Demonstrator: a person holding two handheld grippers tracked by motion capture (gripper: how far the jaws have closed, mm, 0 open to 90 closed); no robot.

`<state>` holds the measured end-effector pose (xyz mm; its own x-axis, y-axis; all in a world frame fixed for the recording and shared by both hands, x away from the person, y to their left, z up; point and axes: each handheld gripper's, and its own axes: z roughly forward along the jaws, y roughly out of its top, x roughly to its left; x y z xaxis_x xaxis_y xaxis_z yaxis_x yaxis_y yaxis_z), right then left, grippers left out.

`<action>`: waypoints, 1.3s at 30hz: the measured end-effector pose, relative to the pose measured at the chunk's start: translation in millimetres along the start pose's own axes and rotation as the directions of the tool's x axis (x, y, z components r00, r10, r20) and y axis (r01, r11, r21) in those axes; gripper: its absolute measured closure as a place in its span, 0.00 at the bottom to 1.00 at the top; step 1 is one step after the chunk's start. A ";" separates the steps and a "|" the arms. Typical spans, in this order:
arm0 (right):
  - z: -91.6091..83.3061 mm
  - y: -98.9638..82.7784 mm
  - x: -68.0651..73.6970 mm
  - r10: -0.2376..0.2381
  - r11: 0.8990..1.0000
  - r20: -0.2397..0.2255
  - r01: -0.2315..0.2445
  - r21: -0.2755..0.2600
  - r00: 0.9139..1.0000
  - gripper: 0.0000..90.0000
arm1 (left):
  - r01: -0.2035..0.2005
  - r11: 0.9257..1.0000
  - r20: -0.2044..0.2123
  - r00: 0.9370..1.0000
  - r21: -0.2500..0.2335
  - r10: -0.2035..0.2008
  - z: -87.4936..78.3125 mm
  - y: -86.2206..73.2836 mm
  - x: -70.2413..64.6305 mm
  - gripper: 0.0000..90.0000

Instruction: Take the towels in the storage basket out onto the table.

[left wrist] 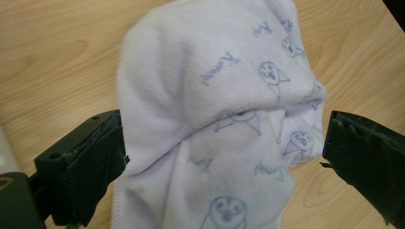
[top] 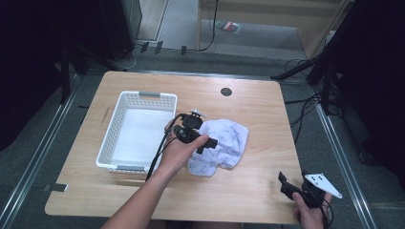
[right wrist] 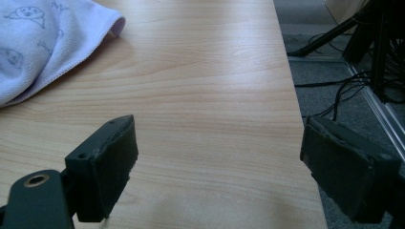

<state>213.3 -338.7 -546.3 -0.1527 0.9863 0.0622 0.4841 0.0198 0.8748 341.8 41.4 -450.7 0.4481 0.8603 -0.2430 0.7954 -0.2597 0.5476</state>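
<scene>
A crumpled white cloth (top: pixel 222 143) printed with small blue faces lies near the middle of the wooden table (top: pixel 258 186). My left gripper (top: pixel 206 143) hovers over its left edge, held in a hand. In the left gripper view the cloth (left wrist: pixel 224 119) bulges between the wide-apart jaws, and the gripper (left wrist: pixel 224 157) is open around it without pinching. My right gripper (top: pixel 292 185) rests low at the table's front right corner, open, with bare wood between its jaws (right wrist: pixel 219 162). A corner of the cloth (right wrist: pixel 47 43) shows at the upper left of the right gripper view.
A white perforated basket (top: pixel 138 131) with nothing in it stands left of the cloth, close to the left hand. A dark round grommet (top: pixel 226 91) sits near the table's far edge. Cables and stand legs (top: pixel 310 71) lie on the floor to the right.
</scene>
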 end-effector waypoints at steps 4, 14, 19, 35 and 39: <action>0.0 0.1 -0.3 0.012 1.000 0.002 -0.012 0.004 1.000 0.13 | 0.004 1.000 -0.024 1.000 -0.025 -0.005 -13.5 -4.1 12.4 0.00; 0.3 0.3 -0.4 0.013 1.000 0.000 -0.013 0.007 1.000 0.12 | 0.040 0.996 -0.081 0.996 -0.083 -0.047 -42.0 -18.7 48.5 0.00; 0.3 0.3 -0.4 0.014 1.000 0.002 -0.014 0.008 1.000 0.12 | 0.051 0.993 -0.094 0.994 -0.111 -0.062 -55.4 -27.5 65.5 0.00; 0.5 0.2 0.1 0.012 1.000 0.010 -0.012 0.008 1.000 0.12 | 0.063 0.976 -0.171 0.980 -0.208 -0.100 -101.2 -61.8 118.5 0.00; 0.8 0.4 0.0 0.010 1.000 0.011 -0.010 0.009 1.000 0.12 | 0.077 0.964 -0.189 0.974 -0.254 -0.128 -114.6 -78.5 139.7 0.00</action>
<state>214.1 -338.6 -546.4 -0.1381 0.9882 0.0659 0.4938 0.0110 0.8695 295.2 232.3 -435.9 0.2573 0.9538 -0.1552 0.6978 -0.0723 0.7126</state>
